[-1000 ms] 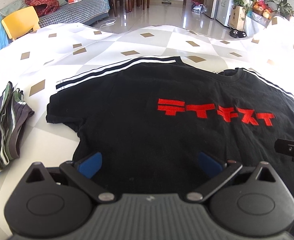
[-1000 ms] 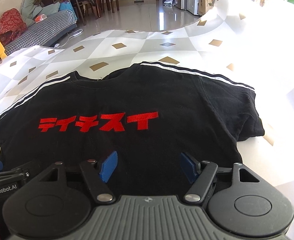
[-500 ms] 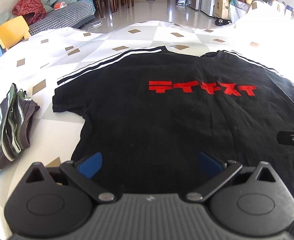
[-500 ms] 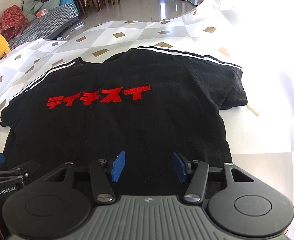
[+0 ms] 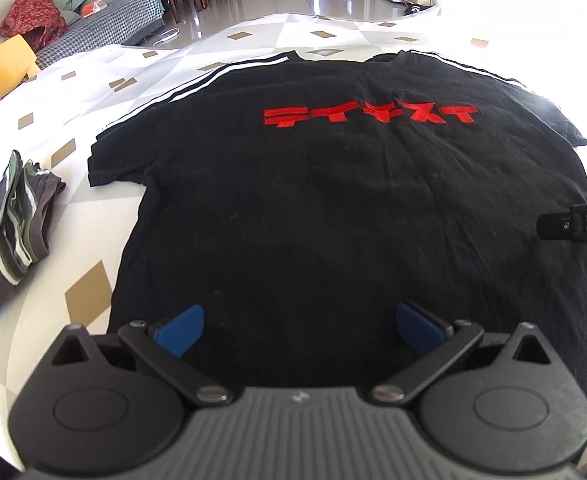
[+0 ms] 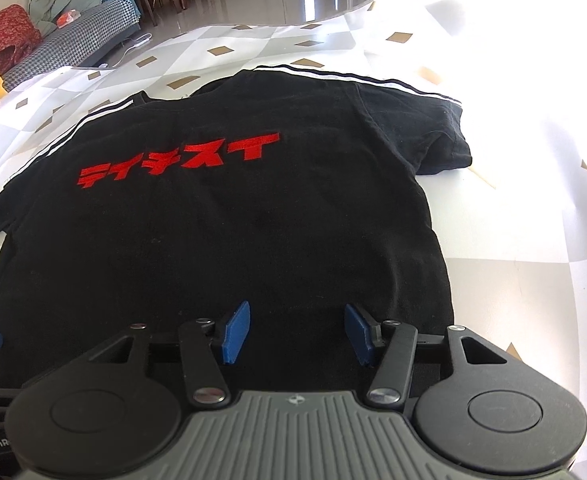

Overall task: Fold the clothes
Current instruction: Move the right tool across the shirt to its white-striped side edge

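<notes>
A black T-shirt [image 5: 333, 220] with red lettering and white shoulder stripes lies flat on the patterned cloth, collar away from me. My left gripper [image 5: 299, 330] hangs over the shirt's near hem, left of centre, with its blue pads wide apart and nothing between them. In the right wrist view the same T-shirt [image 6: 221, 232] fills the middle. My right gripper [image 6: 297, 334] is above the hem near the shirt's right side, its jaws about half apart and holding nothing. Whether either touches the fabric I cannot tell.
A folded striped garment [image 5: 9, 232] lies on the table [image 5: 53, 92] to the left of the shirt. The white cloth with gold diamonds runs on to the right [image 6: 533, 240]. Beyond the table stand a sofa [image 5: 105, 28], a yellow chair [image 5: 5, 68] and dining chairs.
Both grippers drew back toward the shirt's near hem, so more of the shirt shows. The right jaws narrowed from wide to about half apart, then held. The left jaws stayed wide.
</notes>
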The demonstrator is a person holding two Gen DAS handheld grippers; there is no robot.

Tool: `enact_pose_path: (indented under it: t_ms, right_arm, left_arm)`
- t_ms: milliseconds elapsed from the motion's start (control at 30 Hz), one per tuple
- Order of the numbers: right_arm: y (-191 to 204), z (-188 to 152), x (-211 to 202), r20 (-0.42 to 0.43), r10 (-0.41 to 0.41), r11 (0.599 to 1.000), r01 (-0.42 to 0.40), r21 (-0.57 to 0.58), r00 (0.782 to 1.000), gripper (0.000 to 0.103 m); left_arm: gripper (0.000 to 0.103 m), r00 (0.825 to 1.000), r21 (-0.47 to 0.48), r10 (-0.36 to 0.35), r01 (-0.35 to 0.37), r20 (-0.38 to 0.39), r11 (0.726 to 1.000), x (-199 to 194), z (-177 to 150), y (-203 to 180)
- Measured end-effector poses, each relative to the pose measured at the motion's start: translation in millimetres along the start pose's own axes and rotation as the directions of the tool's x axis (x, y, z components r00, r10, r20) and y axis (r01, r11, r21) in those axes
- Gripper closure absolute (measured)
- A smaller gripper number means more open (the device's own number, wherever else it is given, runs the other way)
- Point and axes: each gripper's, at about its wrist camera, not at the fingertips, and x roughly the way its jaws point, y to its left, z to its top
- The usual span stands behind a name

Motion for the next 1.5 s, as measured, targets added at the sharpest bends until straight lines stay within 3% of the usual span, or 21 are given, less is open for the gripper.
enact_pose_path:
  t_ms: [400, 1133, 1300, 1500]
  right_arm:
    - [-11, 2, 6, 0.023, -0.094, 0.996, 0.094, 0.007, 0.995, 0.05]
    - [-16, 5, 7, 0.023, -0.117, 0.992, 0.115, 0.06, 0.993, 0.048]
    - [-21, 5, 5, 0.008, -0.1, 0.99, 0.099, 0.1, 0.995, 0.048]
    - [-30, 12, -4, 0.053, -0.046, 0.985, 0.036, 0.171, 0.998, 0.049]
  left_arm:
    - [0.0, 0.999, -0.008, -0.015, 0.014, -0.041, 1.0, -5, -11, 4]
    - [0.0, 0.993, 0.133, 0.035, -0.02, -0.114, 0.991, -11, -37, -7]
    - [0.0, 0.998, 0.077, -0.011, 0.016, -0.069, 0.997, -18, -32, -4]
    - [0.0, 1.0, 0.066, -0.003, 0.001, 0.018, 0.998, -26, -21, -5]
